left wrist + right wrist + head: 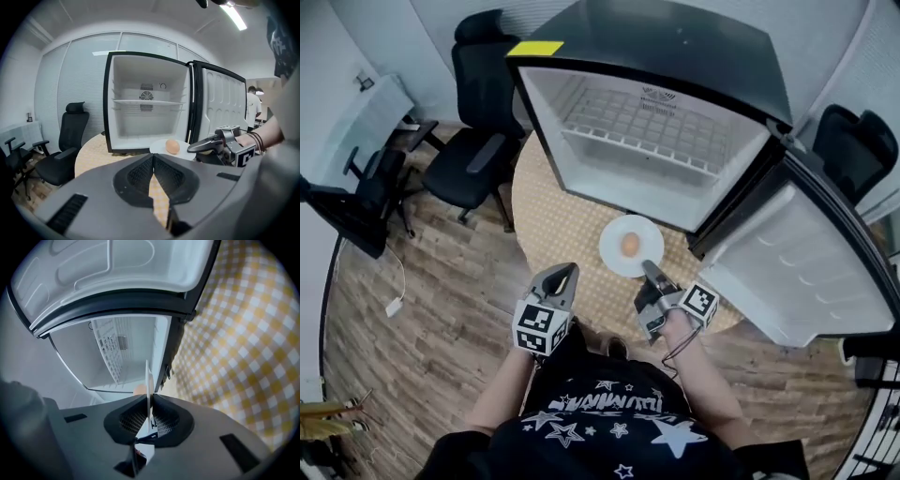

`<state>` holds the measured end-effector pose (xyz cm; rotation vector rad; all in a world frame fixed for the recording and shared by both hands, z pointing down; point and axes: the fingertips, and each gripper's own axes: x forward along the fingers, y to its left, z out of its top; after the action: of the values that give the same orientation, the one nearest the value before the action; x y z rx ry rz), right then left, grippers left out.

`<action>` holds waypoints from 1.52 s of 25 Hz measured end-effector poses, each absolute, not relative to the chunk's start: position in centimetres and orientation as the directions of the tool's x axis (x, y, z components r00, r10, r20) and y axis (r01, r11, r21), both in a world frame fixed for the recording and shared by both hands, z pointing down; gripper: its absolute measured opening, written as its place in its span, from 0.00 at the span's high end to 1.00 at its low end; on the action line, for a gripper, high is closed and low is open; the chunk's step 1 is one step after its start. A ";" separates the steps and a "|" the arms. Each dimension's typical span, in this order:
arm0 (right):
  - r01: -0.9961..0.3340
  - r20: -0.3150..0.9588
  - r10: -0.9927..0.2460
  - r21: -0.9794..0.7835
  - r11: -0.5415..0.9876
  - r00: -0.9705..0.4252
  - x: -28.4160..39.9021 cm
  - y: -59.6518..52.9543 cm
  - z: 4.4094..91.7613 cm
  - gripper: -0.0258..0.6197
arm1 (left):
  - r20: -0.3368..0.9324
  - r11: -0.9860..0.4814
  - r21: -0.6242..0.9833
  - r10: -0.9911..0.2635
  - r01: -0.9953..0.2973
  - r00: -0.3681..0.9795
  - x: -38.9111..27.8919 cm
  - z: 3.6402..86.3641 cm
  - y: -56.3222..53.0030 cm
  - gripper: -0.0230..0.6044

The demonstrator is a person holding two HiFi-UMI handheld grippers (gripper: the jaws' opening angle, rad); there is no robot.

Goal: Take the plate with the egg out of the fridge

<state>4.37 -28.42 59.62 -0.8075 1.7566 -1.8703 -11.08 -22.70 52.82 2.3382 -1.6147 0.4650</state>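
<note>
A white plate (613, 247) carrying a brown egg (630, 244) is just in front of the open fridge (656, 122), over the checked round table (548, 225). My right gripper (649, 270) is shut on the plate's near rim. In the right gripper view the plate (148, 378) runs edge-on between the pads, with the egg (139, 390) peeking out behind it. My left gripper (567, 270) is shut and empty, to the left of the plate. The left gripper view shows its jaws (153, 157) meeting, with the egg (172, 146), plate (159, 146) and right gripper (199, 148) beyond.
The fridge door (797, 262) hangs open to the right. Inside, the wire shelf (647, 127) is bare. Black office chairs (473, 141) stand to the left of the table, and another chair (853, 141) is at the back right. The floor is wood.
</note>
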 end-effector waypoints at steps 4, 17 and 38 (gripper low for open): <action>-0.075 0.118 -0.629 -0.993 -0.095 -0.768 3.4 -27.2 60.0 0.90 | 0.426 -0.276 0.050 -0.863 -0.960 0.271 -11.7 53.3 -19.8 0.95; -0.072 0.115 -0.624 -0.993 -0.094 -0.773 2.7 -25.4 61.1 0.90 | 0.419 -0.193 0.082 -0.883 -0.978 0.210 -13.1 54.0 -14.5 0.95; -0.090 0.106 -0.633 -0.994 -0.058 -0.767 3.0 -12.7 57.7 0.90 | 0.322 -0.146 0.109 -0.931 -0.983 0.174 -13.8 50.9 -0.3 0.95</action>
<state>3.02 -12.69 57.67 -0.7696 1.8326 -1.8796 -13.85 -0.31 50.93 2.1622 -1.8305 0.2561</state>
